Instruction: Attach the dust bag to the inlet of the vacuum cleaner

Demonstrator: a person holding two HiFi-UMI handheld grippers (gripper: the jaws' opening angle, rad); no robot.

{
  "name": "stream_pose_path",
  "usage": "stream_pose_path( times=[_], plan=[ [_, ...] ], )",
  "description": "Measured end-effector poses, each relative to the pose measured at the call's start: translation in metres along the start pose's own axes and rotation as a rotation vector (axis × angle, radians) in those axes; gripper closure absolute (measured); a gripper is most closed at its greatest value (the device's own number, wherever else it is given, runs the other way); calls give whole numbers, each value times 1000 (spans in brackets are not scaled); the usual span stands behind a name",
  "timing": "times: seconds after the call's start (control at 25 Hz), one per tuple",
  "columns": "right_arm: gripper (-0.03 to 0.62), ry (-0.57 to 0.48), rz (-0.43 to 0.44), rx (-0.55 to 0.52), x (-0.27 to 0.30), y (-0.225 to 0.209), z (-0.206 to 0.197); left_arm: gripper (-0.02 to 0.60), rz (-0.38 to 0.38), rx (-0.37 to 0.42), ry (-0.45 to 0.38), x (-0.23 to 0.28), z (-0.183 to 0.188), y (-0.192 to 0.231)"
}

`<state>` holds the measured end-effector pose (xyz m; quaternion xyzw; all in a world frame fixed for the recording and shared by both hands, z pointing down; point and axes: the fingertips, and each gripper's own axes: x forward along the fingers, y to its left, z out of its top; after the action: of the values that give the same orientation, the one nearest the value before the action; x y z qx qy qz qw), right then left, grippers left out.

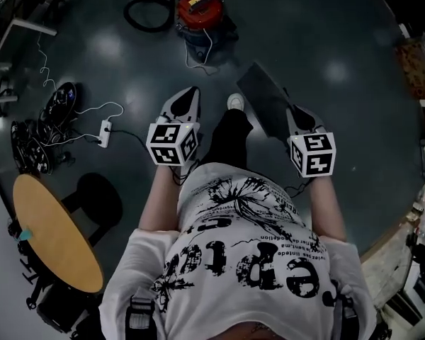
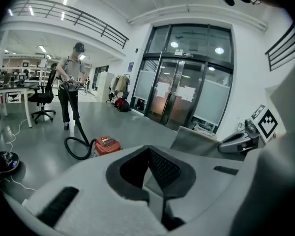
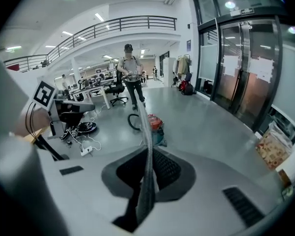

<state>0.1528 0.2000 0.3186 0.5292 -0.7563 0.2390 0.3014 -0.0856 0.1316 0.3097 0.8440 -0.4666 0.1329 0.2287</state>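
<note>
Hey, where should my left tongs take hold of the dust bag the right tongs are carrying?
Likely the far free end of the dust bag, reached from the left. It is a thin flat panel, pinched at its near end by the right tongs and sticking out forward, so the far end is clear and the empty left tongs could straddle its edge.

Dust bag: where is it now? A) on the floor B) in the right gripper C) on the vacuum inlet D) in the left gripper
B: the dust bag sits clamped edge-on in the right gripper, well short of the red vacuum cleaner.
</note>
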Motion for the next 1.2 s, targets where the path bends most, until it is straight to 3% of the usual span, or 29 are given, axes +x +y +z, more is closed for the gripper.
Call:
stream_pose_path(
  times=[0.36,0.64,0.8,0.92,1.2],
  plan=[
    [566,88,55,-83,88,-98,93,578,-37,-69,-1,187,73,28],
    [566,139,134,-217,174,-147,157,578,36,-165,-92,258,124,73],
    [566,154,258,-320,232,-155,183,578,140,-212,-69,284,117,100],
    [566,175,398,-410,281,-156,198,578,250,-269,-46,302,98,118],
    [566,220,720,-615,372,-140,191,578,456,-335,-100,342,58,140]
  ],
)
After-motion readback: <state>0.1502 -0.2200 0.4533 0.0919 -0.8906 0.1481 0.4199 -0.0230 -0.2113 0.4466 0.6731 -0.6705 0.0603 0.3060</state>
